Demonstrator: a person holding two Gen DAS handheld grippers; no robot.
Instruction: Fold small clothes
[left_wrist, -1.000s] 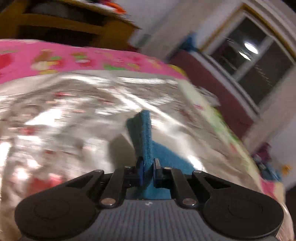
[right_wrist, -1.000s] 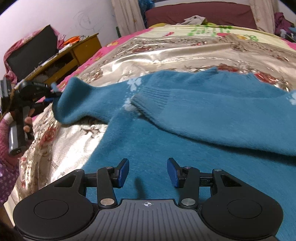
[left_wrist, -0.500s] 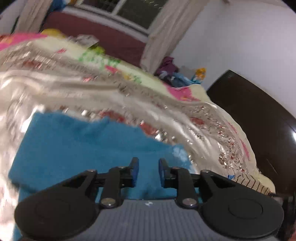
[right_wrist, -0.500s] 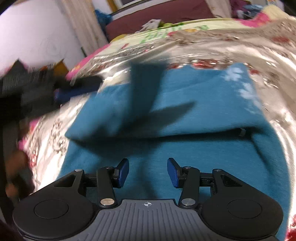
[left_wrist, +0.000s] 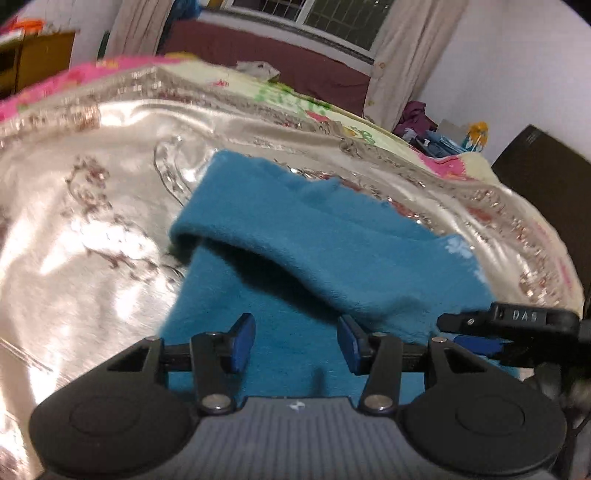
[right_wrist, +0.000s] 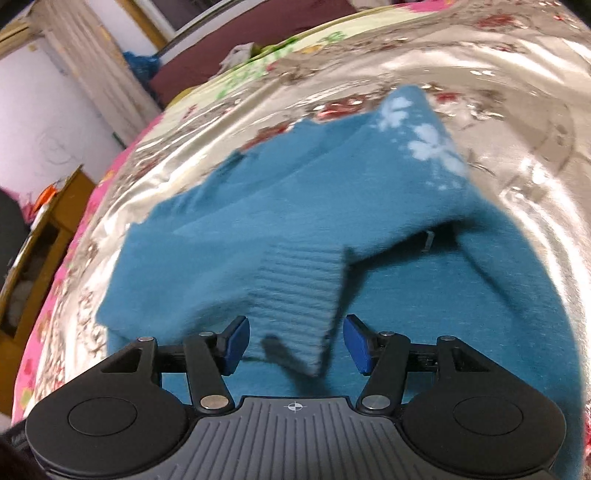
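A small teal-blue sweater (left_wrist: 325, 254) lies on a shiny silver floral bedspread (left_wrist: 92, 229), its sleeves folded over its body. My left gripper (left_wrist: 295, 341) is open and empty just above the sweater's near part. The right gripper shows at the right edge of the left wrist view (left_wrist: 509, 325). In the right wrist view the sweater (right_wrist: 295, 221) shows white flower marks (right_wrist: 424, 144), and a ribbed sleeve cuff (right_wrist: 299, 295) lies between the open fingers of my right gripper (right_wrist: 295, 345), not pinched.
The bedspread (right_wrist: 517, 110) lies on a pink and yellow sheet (left_wrist: 74, 74). A dark red headboard (left_wrist: 295, 62) and curtained window are behind. A wooden cabinet (right_wrist: 33, 251) stands at the left, dark furniture (left_wrist: 546, 177) at the right.
My left gripper let go of the sleeve it pinched and now hovers open over the sweater. The sleeve now lies folded across the body. My right gripper stayed open and moved nearer the cuff.
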